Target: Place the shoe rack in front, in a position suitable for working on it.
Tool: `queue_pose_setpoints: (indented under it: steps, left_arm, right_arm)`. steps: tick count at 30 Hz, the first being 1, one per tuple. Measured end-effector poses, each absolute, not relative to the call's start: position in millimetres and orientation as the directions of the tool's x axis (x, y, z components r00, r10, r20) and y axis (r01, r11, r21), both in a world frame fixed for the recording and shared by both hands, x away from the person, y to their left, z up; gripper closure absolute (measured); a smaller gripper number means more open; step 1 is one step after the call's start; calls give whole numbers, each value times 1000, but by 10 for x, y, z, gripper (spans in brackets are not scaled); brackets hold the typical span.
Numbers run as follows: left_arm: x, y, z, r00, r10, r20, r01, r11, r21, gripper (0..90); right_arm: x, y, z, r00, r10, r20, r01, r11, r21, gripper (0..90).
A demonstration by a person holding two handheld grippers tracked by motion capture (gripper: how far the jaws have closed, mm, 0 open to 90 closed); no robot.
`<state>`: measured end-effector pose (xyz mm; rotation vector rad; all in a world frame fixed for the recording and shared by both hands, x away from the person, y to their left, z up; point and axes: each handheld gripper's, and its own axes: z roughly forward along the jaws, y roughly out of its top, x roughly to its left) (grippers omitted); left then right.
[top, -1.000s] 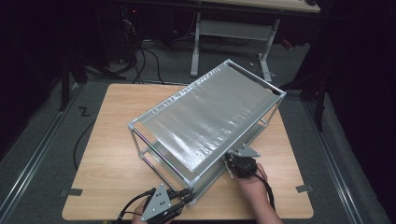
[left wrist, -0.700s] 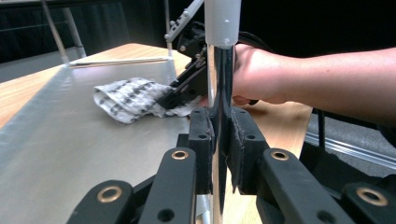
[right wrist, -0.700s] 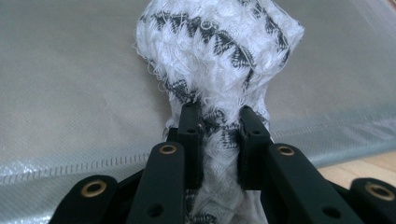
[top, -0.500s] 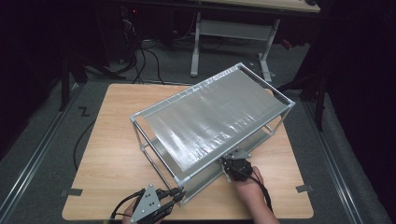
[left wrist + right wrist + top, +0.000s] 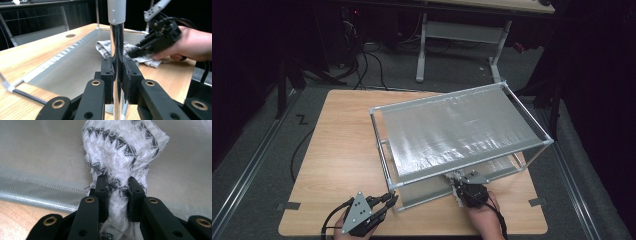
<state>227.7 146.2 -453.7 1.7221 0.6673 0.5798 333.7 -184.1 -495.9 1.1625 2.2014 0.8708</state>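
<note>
I find my left gripper (image 5: 117, 75) clamped on the chrome corner post (image 5: 117, 45) of the two-tier rack (image 5: 462, 150), jaws pressed flat against either side of the tube. My right gripper (image 5: 117, 187) pinches a white cloth with black pattern (image 5: 122, 150), bunched between its pads. The cloth lies ahead of those jaws on the rack's grey lower shelf (image 5: 37, 152), under the top shelf (image 5: 452, 125). From the left gripper the cloth sits beyond the post, slightly right. The rack stands on the wooden table (image 5: 337, 150).
</note>
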Motion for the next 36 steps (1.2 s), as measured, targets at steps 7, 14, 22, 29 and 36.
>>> queue_pose_setpoints:
  steps: [7,14,22,29,36]
  left_arm:
    - [2276,1459,-4543,722,691,31,137,-187,973,805]
    - [2189,1358,-4539,739,672,50,122,-206,971,803]
    - [2133,1314,-4545,740,670,55,115,-207,971,802]
    - [2132,1329,-4550,741,669,65,106,-212,971,799]
    - [2140,1338,-4551,736,673,74,100,-217,971,797]
  right_arm:
    - [3239,-1761,-4890,-525,843,-117,474,403,783,735]
    - [3065,-1364,-4816,-631,771,-86,391,412,823,720]
    - [2981,-951,-4908,-700,714,-14,412,420,809,685]
    - [2926,-762,-4965,-739,674,6,407,438,801,519]
    - [2758,-956,-4828,-732,677,-69,311,423,851,595]
